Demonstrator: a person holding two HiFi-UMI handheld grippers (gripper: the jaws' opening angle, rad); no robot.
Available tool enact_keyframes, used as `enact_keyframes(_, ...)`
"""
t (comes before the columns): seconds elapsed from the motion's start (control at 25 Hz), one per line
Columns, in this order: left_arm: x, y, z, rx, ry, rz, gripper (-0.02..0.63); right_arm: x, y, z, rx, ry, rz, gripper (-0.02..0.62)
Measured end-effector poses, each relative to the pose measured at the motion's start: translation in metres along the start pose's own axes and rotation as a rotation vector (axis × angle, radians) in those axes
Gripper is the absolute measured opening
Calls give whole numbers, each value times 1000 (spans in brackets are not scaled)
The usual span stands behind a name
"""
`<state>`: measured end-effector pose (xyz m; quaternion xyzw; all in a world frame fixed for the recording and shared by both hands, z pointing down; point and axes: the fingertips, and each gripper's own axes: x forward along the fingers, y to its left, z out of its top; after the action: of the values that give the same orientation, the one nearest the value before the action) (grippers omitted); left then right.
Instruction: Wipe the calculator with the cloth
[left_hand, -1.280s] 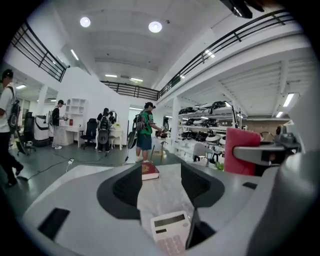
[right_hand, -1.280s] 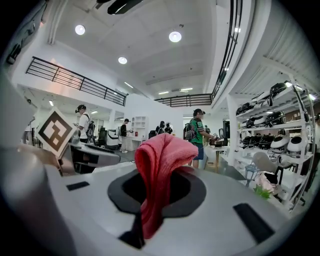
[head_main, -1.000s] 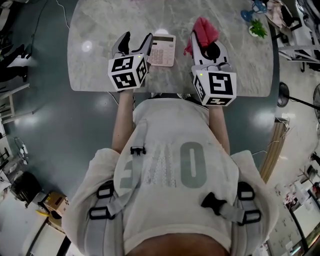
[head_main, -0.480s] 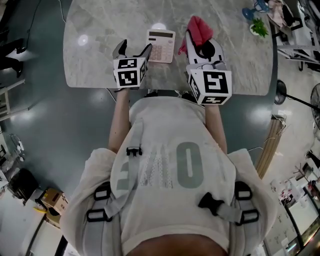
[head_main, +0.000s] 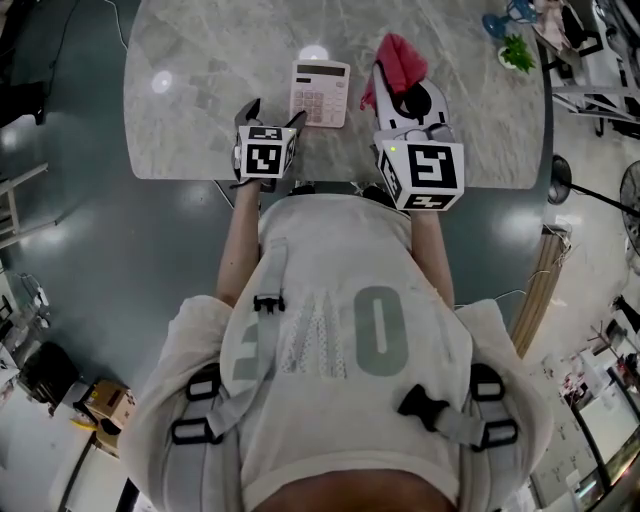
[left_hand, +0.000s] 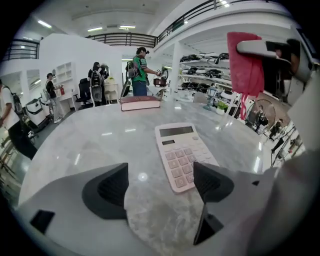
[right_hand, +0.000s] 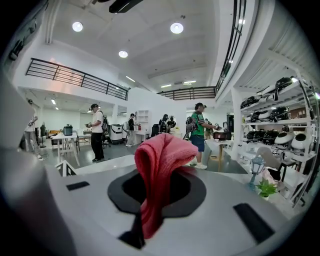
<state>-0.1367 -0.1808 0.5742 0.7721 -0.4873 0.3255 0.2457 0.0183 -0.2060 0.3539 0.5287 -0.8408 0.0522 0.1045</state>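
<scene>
We hold the cloth by the calculator.
Our left claw (head_main: 270, 108), jaws just opened wide, stands empty just left of the calculator (head_main: 320, 92) on the surface (head_main: 200, 100); our right claw (head_main: 405, 88) clenches the cloth (head_main: 400, 55) to its right.

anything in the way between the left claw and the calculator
Nothing visible. The left claw, which has just been opening and holds nothing, has only bare table between it and the calculator.

A closed book (left_hand: 140, 103) is lying at the far edge of the marble table (left_hand: 95, 137), and a small green plant (head_main: 516, 56) is standing near its right edge.
</scene>
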Motion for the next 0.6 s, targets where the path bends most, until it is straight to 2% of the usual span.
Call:
enact_keyframes(0.2, 4, 2, -13, 22, 55, -28, 391, 2, 4, -1, 0, 11, 0, 57)
enact_keyframes(0.4, 7, 7, -26, 34, 90, -19, 390, 2, 7, 0, -3, 16, -3, 57)
enact_keyframes(0.6, 14, 7, -32, -54, 101, -40, 391, 6, 3, -5, -7, 26, -9, 57)
